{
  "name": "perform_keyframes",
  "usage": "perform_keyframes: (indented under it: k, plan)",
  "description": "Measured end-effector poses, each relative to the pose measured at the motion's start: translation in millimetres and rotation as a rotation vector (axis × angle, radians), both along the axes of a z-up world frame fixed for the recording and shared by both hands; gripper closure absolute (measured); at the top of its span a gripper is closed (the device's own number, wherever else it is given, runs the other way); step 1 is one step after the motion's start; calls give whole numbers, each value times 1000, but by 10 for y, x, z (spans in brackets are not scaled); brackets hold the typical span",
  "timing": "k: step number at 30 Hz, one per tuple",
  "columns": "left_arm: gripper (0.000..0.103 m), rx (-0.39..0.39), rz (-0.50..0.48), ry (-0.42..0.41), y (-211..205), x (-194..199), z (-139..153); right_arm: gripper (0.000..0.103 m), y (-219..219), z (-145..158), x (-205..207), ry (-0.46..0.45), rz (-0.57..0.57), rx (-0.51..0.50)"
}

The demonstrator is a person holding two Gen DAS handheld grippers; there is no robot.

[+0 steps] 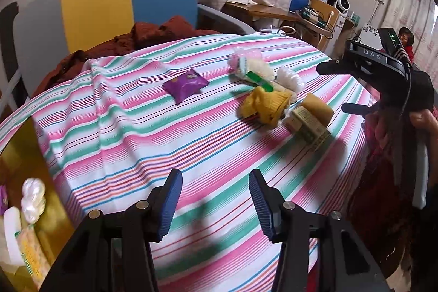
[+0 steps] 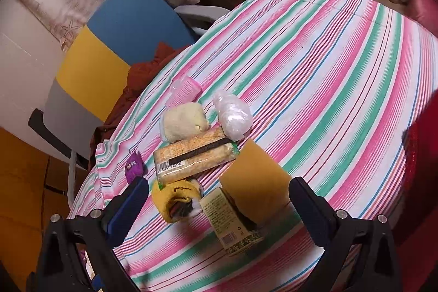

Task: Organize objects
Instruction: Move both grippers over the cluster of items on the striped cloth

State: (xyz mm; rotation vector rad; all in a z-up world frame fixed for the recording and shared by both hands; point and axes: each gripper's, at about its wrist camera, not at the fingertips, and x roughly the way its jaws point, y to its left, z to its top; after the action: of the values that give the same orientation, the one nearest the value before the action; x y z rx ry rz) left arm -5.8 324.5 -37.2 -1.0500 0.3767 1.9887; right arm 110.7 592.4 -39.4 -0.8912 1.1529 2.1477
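Snack packets and rolled socks lie clustered on the striped tablecloth [image 2: 342, 78]; the green carton [image 2: 232, 223] and yellow sock [image 2: 175, 199] sit between the right gripper [image 2: 219, 204] fingers, spread wide and holding nothing. Left gripper [image 1: 216, 199], also wide and holding nothing, hovers well short of the purple packet [image 1: 186, 85].

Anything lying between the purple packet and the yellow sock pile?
Nothing: in the left wrist view only bare striped tablecloth separates the purple packet from the yellow sock.
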Motion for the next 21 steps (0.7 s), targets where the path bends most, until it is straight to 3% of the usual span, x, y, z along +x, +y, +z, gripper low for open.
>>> perform_keyframes:
  k: [2, 4, 9, 21]
  plan:
    - [46, -2, -12, 0, 92, -1, -15, 0, 13, 0, 15, 0, -12, 1]
    - [33, 1, -36, 9, 188, 5, -30, 0, 31, -12, 28, 4, -15, -11]
    - [22, 18, -81, -9, 460, -51, -57, 0, 35, -11, 23, 0, -13, -13]
    - [21, 14, -171, 1, 1147, -198, -171, 1, 67, -44, 37, -21, -27, -27]
